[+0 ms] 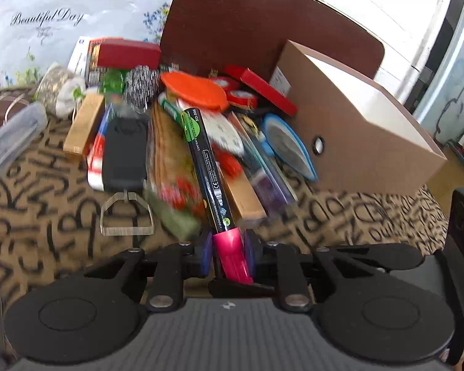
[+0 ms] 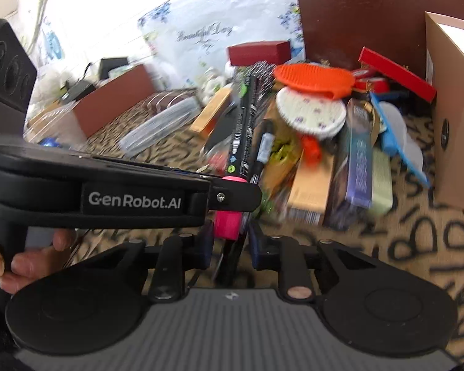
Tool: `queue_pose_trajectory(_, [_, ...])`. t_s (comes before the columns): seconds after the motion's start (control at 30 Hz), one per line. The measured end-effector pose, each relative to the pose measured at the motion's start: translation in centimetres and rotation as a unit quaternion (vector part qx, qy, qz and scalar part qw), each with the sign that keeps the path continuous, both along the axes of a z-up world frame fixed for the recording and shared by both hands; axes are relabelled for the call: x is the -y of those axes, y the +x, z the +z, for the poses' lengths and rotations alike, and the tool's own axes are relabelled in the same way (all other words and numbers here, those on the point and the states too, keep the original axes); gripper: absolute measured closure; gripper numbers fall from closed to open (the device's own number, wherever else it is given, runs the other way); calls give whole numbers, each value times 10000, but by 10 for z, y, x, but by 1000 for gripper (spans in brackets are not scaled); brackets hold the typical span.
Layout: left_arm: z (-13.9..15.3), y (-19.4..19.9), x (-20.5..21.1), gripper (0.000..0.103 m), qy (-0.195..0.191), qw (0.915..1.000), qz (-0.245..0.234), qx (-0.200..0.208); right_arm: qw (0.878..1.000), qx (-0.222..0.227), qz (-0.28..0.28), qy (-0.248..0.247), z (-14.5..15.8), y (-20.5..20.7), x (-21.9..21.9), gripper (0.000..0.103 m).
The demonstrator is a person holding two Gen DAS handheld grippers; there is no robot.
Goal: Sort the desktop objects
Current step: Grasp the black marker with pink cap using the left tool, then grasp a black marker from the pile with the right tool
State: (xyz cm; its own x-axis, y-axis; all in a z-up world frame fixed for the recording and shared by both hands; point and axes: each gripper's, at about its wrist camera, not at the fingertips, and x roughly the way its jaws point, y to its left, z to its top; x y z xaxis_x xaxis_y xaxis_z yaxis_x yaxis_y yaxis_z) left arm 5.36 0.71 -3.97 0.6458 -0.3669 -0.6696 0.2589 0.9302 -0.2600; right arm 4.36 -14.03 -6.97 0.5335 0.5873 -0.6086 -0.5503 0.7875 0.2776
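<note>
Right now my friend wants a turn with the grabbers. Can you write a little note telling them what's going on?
Left gripper: shut on the black marker, clamped at its pink cap end, barrel pointing out over the pile.
Right gripper: close behind the left one, jaws around a dark object; whether it grips is unclear.
Pile of objects lies on the patterned cloth, orange scrubber on top.
Brown box stands to the right of the pile.
Done: marker lifted.
Left: place it, then sort the rest of the pile.
</note>
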Motion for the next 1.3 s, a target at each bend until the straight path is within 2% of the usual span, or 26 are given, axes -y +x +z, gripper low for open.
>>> queue_pose_trajectory(0.2, [-6,-39,-2,81,-189,9996,31,-192,9997,-131,222,-32,-1,-38,6,82])
queue_pose_trajectory(0.33, [-14,-55,0,80,-128,9995,43,-281,9994,-178,282,-113,-5,-57,7,79])
queue_pose_trajectory(0.43, [-19,-55,-5,79,-102,9989,224,-410,9995,-104,221,-187,-6,-65,6,63])
queue_pose_trajectory(0.47, [-20,-54,-7,79,-73,9987,315,-401,9996,-46,138,-234,-5,-66,6,53])
queue_pose_trajectory(0.5, [-20,-54,-10,79,-13,9985,405,-362,9995,8,51,-300,-4,-67,5,52])
queue_pose_trajectory(0.6, [-19,-49,-17,78,-26,9979,544,-346,9985,76,-182,-506,-1,-66,6,50])
queue_pose_trajectory(0.67, [-19,-47,-18,73,41,9973,665,-312,9966,113,-446,-676,0,-64,8,49])
queue_pose_trajectory(0.73, [-19,-47,-16,56,179,9968,728,-284,9933,235,-718,-880,1,-62,10,49])
queue_pose_trajectory(0.8, [-21,-46,-13,52,244,9970,672,-288,9913,389,-874,-903,2,-58,14,49])
queue_pose_trajectory(0.93, [-24,-41,-18,52,68,9965,782,-293,9898,465,-977,-923,4,-49,16,49])
queue_pose_trajectory(1.03, [-24,-37,-23,54,57,9960,829,-321,9879,562,-995,-1051,4,-45,8,49])
queue_pose_trajectory(1.3, [-22,-35,-49,58,47,9922,1195,-340,9895,598,-934,-923,6,-27,-14,50])
